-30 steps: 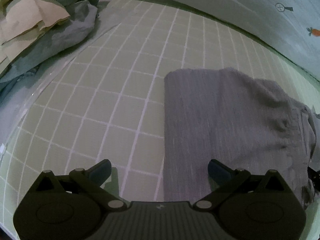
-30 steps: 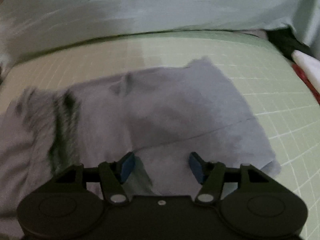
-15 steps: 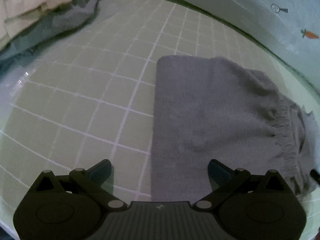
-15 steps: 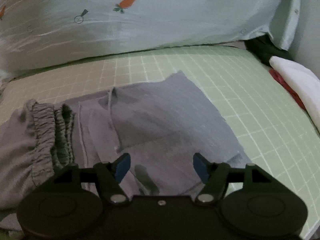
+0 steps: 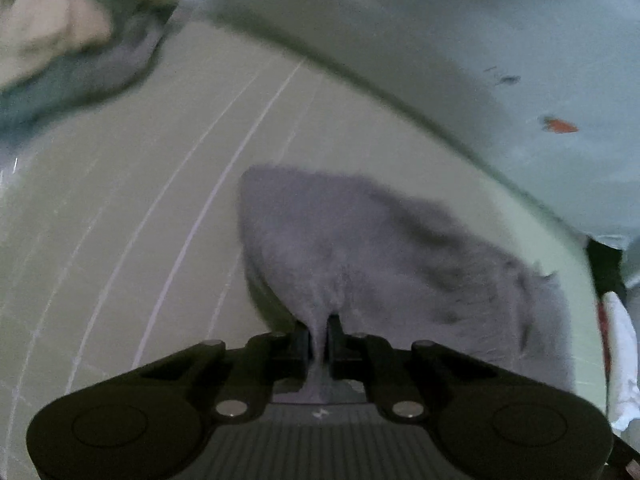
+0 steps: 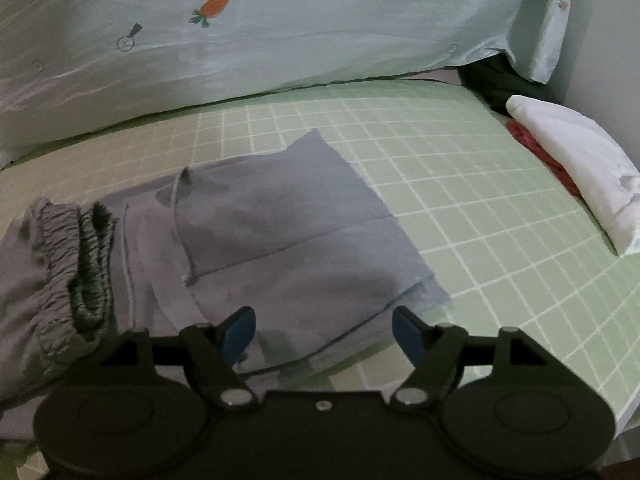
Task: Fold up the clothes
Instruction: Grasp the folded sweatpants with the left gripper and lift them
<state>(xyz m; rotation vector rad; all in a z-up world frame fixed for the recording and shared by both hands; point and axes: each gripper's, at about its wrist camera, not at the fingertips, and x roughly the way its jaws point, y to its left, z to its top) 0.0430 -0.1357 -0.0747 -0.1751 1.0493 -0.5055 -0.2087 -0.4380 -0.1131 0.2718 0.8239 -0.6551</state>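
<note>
Grey shorts (image 6: 256, 220) lie folded on the green checked sheet (image 6: 460, 184), with the elastic waistband (image 6: 72, 256) bunched at the left. In the left wrist view my left gripper (image 5: 318, 342) is shut on the near edge of the grey shorts (image 5: 360, 248), and the pinched cloth rises into a ridge; this view is blurred by motion. My right gripper (image 6: 324, 330) is open, hovering just above the near hem of the shorts with nothing between its blue fingertips (image 6: 408, 334).
A pale green pillow (image 6: 280, 28) with a carrot print runs along the back. A folded white cloth (image 6: 580, 172) over a red one lies at the right edge. A heap of beige and grey clothes (image 5: 72, 40) sits at the far left.
My left gripper has gone from open to shut on the shorts' edge and is lifting it. My right gripper stays open and has drawn back slightly over the hem.
</note>
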